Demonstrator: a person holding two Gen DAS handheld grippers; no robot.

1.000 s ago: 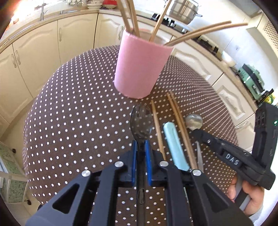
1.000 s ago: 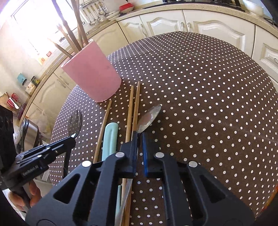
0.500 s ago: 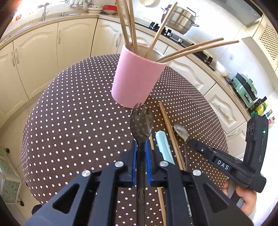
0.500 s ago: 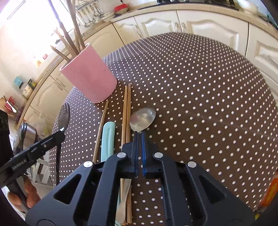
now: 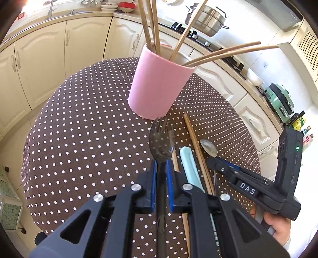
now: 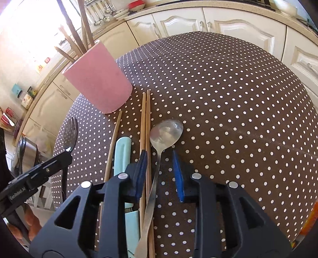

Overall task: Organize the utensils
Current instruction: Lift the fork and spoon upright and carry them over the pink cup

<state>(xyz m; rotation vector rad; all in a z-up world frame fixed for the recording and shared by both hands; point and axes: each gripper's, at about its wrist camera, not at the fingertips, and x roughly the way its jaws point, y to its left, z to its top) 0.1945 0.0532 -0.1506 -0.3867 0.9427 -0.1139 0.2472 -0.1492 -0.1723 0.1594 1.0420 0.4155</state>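
Observation:
My left gripper [image 5: 161, 168] is shut on a dark metal fork [image 5: 161, 137] and holds it above the table, tines toward the pink utensil holder [image 5: 159, 87]. The holder [image 6: 99, 83] has several wooden chopsticks standing in it. My right gripper [image 6: 159, 156] is open, its jaws either side of the handle of a silver spoon [image 6: 166, 132] that lies on the table. Beside the spoon lie a pair of wooden chopsticks [image 6: 145, 119], a single chopstick [image 6: 114, 139] and a pale teal-handled utensil [image 6: 122, 150]. The held fork also shows in the right wrist view [image 6: 70, 133].
The round table has a brown cloth with white dots [image 6: 228, 89]. Cream kitchen cabinets [image 5: 39, 49] surround it. A steel pot [image 5: 210, 17] sits on the stove at the back. The right gripper's body [image 5: 248, 188] hangs over the table's right side.
My right gripper has opened and let go of the spoon, which now lies flat on the table. My left gripper has lifted the fork higher.

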